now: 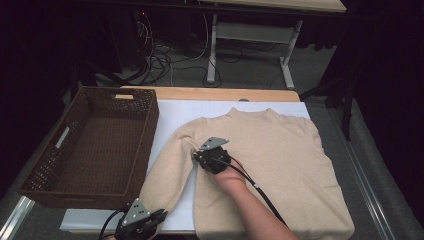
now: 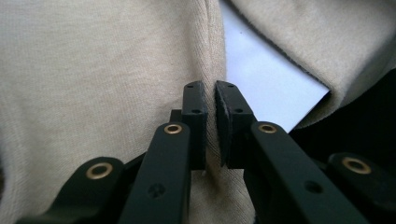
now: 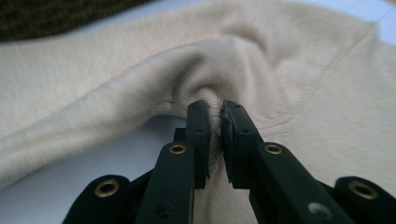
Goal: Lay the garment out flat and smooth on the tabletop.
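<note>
2 grippers pinch 1 beige sweater [image 1: 270,160], which we see from the high view lying flat on the white sheet [image 1: 175,112] beside the wicker basket [image 1: 90,145]. Along our left gripper [image 2: 209,100], the jaws clamp a fold of the sleeve [image 2: 93,84] near the table edge. Along our right gripper [image 3: 215,116], they clamp bunched knit at the armpit.

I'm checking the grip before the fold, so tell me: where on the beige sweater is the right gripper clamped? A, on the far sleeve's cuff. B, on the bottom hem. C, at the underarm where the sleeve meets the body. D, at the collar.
C: the right gripper sits at the sweater's underarm beside the basket-side sleeve, and its own view shows fabric bunched between its closed jaws.
</note>
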{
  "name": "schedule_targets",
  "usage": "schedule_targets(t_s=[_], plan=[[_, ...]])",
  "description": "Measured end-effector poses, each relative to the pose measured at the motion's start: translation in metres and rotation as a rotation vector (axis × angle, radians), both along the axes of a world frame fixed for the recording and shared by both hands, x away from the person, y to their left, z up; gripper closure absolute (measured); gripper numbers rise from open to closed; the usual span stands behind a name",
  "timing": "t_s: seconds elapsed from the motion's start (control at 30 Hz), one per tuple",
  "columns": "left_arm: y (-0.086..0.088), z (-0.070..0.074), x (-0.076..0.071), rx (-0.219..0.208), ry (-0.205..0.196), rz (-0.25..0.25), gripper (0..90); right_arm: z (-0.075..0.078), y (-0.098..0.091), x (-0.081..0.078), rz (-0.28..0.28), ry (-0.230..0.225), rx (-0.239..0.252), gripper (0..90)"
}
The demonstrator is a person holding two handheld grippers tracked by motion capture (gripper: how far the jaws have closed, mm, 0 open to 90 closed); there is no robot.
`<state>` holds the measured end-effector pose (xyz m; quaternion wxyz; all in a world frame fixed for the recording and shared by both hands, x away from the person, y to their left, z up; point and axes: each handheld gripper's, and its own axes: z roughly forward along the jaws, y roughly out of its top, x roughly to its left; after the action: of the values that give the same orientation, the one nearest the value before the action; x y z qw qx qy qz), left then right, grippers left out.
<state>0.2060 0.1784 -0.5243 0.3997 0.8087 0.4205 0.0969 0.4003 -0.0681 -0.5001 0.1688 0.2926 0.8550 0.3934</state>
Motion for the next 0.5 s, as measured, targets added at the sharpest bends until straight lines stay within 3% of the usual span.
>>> schedule_targets(t_s=[0.27, 0.5], plan=[[0.007, 0.0, -0.011, -0.005, -0.001, 0.033, 79.2, 0.022, -0.035, -0.008, -0.024, -0.032, 0.068, 81.8], [0.002, 0.003, -0.03, 0.002, -0.009, -0.034, 80.1, 0.028, -0.043, -0.011, -0.016, -0.038, 0.121, 80.9]])
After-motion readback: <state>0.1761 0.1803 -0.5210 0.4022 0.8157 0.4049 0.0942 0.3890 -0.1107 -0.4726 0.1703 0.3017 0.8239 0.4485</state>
